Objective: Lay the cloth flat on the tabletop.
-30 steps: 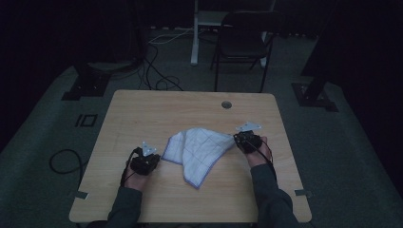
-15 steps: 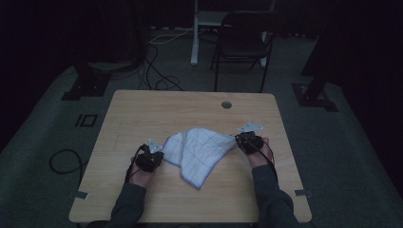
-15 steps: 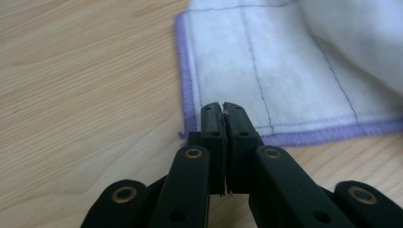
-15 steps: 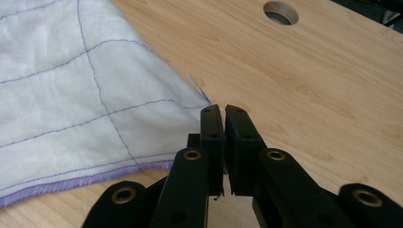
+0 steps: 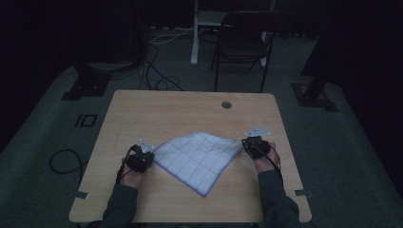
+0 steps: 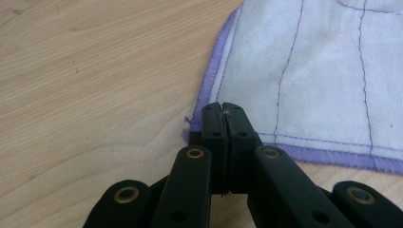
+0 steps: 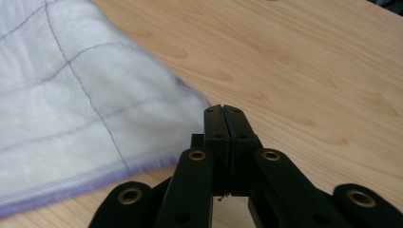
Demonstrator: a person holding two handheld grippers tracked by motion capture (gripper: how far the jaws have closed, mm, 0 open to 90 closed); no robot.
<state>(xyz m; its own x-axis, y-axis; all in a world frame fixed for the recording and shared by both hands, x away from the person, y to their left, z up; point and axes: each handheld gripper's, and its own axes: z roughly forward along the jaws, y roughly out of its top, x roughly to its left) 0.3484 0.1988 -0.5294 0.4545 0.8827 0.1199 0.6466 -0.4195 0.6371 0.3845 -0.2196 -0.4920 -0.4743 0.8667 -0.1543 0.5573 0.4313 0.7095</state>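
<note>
left gripper (image 5: 148, 156) is clamped on the cloth (image 5: 197, 154)'s left corner, right gripper (image 5: 246, 143) on its right corner; the cloth spreads between them mid-frame, its loose corner pointing to the lower edge on the table (image 5: 161, 109).

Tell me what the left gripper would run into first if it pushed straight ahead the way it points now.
The white cloth itself. The left gripper has its jaws shut on the cloth's purple-hemmed corner and points across the fabric, so going on would likely shove and bunch the cloth along the table. Beyond that, depth is hard to judge.
</note>
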